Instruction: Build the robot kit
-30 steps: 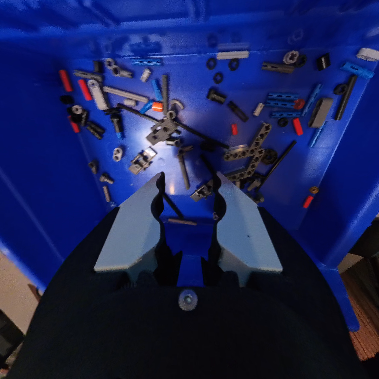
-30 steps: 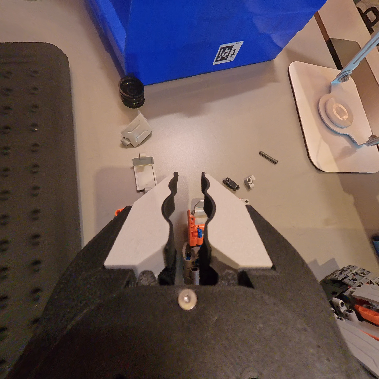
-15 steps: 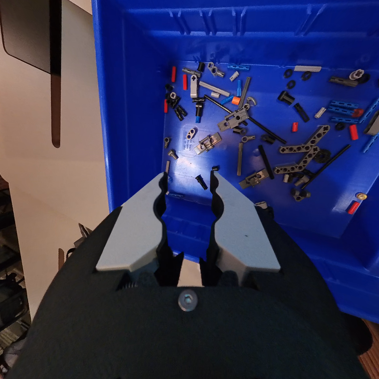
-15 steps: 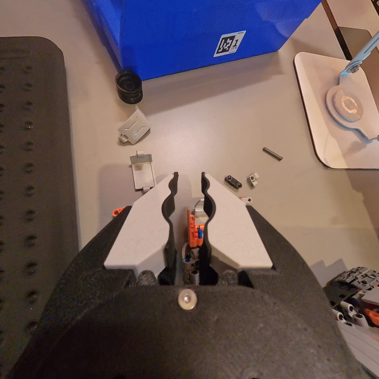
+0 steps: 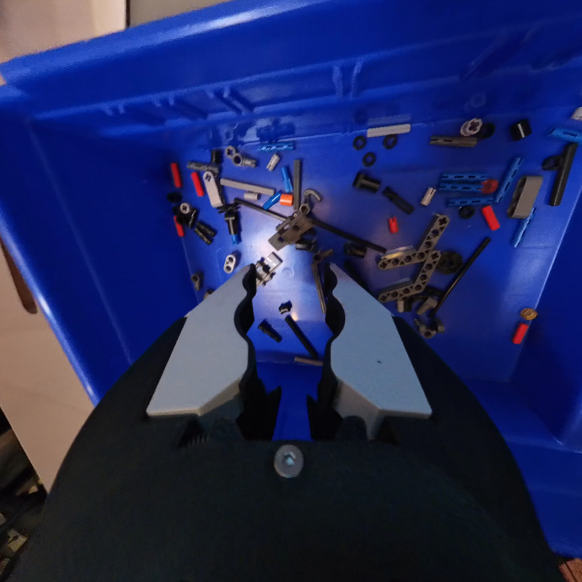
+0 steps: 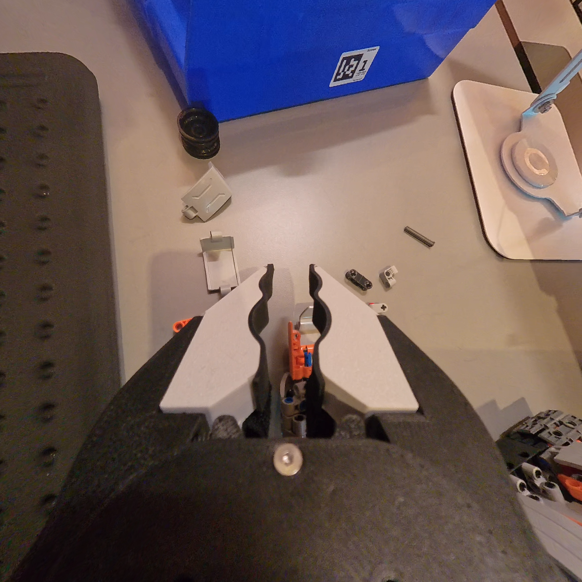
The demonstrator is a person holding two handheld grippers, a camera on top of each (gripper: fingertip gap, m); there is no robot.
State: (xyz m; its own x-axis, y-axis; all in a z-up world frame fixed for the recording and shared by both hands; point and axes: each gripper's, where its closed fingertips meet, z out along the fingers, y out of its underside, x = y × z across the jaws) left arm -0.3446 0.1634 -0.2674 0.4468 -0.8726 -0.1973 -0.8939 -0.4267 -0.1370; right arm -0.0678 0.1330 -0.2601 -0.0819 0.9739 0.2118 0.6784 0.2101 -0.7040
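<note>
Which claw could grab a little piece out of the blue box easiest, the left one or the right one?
Probably the left. The left gripper is inside the blue bin with jaws open over a small black pin. The right gripper hangs over the table, outside the bin.

Left claw (image 5: 289, 271) jaws spread wide, right claw (image 6: 291, 267) jaws parted narrowly
</note>
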